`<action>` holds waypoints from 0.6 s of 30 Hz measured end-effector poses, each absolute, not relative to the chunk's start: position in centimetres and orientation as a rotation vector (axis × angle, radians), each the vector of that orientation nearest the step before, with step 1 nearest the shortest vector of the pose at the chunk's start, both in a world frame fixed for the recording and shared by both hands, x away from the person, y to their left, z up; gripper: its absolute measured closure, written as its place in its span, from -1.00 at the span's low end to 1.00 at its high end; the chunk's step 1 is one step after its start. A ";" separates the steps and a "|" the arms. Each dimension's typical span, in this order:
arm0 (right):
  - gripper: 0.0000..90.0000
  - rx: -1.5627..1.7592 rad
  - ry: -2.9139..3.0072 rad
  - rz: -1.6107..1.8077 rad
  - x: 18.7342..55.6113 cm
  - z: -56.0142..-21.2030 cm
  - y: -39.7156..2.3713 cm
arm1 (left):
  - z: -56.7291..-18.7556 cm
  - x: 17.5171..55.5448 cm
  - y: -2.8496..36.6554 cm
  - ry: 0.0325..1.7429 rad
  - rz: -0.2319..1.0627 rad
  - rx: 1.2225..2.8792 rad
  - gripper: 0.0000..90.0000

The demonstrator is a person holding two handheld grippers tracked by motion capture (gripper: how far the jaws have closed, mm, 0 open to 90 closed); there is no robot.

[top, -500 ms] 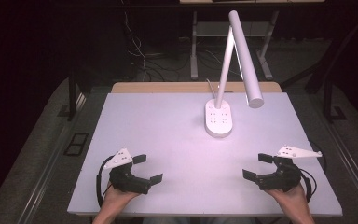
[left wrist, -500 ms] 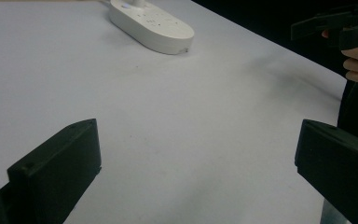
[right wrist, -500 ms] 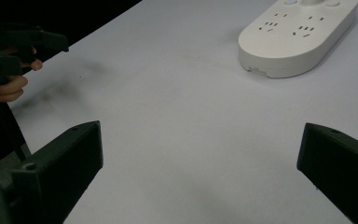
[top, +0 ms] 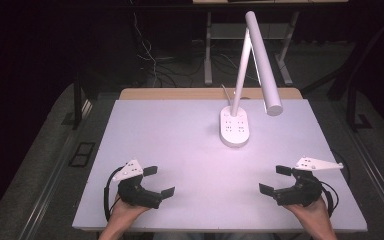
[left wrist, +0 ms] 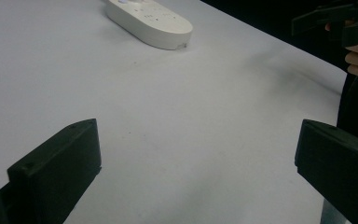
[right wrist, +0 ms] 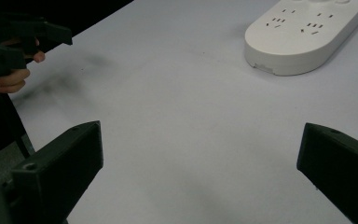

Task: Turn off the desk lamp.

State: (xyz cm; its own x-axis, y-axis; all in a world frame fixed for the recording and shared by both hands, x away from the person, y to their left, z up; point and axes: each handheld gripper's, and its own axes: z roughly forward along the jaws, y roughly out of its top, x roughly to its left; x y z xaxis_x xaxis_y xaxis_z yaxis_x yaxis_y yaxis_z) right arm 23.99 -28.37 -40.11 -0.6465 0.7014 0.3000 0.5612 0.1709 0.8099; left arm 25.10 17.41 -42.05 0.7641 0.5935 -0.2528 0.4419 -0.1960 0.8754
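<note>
Lamp base (top: 234,128) well beyond both, left hand-held gripper (top: 159,181) & right hand-held gripper (top: 275,179) wide open, empty.

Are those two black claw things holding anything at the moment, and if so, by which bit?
Nothing is held. The left gripper and the right gripper both stand open over the bare white table, well short of the lamp base.

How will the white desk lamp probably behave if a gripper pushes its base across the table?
The lamp may tip rather than slide: its tall arm leans over a small oval base. The smooth table probably lets a low push slide it. Its plastic looks stiff.
</note>
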 end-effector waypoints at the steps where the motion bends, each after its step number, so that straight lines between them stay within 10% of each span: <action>1: -1.00 1.239 2.296 1.482 24.0 -40.2 -28.3 | -42.1 25.1 17.4 0.798 0.161 1.831 -1.00; 18: -0.99 1.243 2.366 1.425 24.1 -40.2 -28.2 | -42.0 25.0 17.6 0.792 0.172 1.825 -1.00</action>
